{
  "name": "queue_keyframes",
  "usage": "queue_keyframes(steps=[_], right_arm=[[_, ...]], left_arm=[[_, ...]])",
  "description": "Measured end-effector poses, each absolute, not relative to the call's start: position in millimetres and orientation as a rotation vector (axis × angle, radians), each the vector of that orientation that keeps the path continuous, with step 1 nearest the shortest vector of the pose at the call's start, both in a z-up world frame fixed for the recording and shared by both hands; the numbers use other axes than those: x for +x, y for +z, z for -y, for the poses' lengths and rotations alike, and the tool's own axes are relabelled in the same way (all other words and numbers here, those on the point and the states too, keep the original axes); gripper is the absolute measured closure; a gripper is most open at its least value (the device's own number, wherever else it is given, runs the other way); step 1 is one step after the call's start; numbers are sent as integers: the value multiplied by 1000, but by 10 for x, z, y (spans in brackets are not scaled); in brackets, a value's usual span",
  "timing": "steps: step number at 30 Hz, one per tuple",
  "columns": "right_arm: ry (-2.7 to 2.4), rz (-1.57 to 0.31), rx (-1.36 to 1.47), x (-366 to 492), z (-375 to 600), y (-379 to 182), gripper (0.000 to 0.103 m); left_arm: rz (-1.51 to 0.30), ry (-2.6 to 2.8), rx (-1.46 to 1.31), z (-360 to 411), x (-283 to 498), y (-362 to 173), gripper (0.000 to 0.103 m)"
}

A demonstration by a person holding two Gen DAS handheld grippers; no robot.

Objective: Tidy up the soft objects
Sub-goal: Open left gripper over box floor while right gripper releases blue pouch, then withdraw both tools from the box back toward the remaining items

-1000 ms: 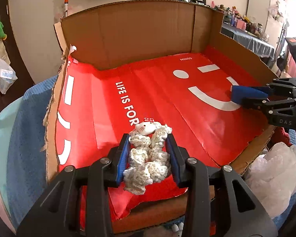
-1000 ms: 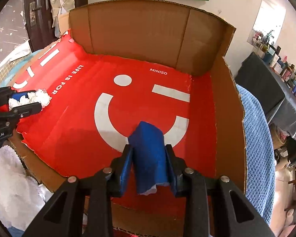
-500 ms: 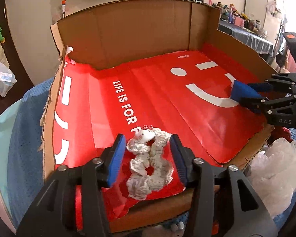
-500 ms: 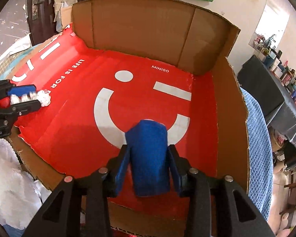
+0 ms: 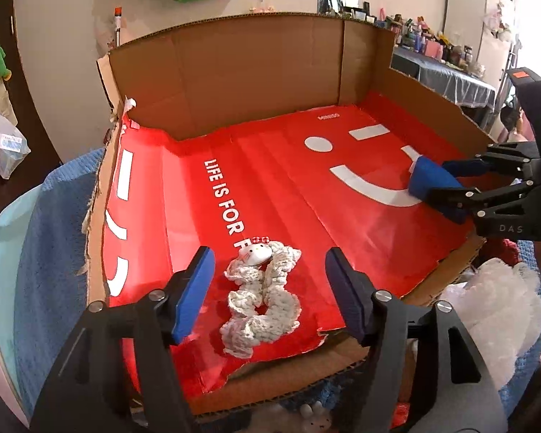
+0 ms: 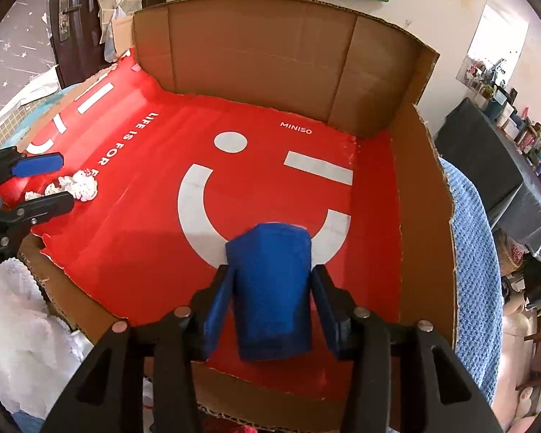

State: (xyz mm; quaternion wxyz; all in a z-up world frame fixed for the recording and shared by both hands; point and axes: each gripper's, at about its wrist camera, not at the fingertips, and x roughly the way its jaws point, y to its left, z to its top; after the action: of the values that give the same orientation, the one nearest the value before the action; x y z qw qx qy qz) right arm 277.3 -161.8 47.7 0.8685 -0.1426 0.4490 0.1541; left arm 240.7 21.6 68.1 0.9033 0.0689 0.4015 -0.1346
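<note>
Red liner [image 6: 133,252], blue cloth [image 6: 270,281]

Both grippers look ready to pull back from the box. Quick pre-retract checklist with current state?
1. Left gripper open, clear of white crochet piece: ok.
2. Crochet piece lying on red liner: ok.
3. Right gripper clear of blue cloth: cannot tell; gaps are slim.
4. Blue cloth resting on the liner: ok.
5. Both items inside cardboard box: ok.
6. Grippers apart from each other: ok.
</note>
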Motion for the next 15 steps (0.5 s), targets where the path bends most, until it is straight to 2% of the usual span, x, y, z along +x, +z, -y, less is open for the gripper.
queue_keyframes(steps=[5, 9, 12, 14, 15], right_arm=[[331, -935, -269, 2740, 1644, 542, 53], [330, -911, -254, 2684, 1651, 629, 50], [333, -891, -248, 2632, 1651, 705, 43], [318, -861, -253, 2582, 1662, 773, 31], [316, -846, -247, 2554, 1676, 816, 31]], left_arm=[[-801, -272, 132, -213, 2342, 768, 29], [-771, -262, 117, -236, 2282, 859, 28], [-753, -257, 102, -260, 2222, 933, 26], [-739, -254, 94, -276, 2180, 978, 24], [-728, -250, 89, -286, 2149, 1006, 23]])
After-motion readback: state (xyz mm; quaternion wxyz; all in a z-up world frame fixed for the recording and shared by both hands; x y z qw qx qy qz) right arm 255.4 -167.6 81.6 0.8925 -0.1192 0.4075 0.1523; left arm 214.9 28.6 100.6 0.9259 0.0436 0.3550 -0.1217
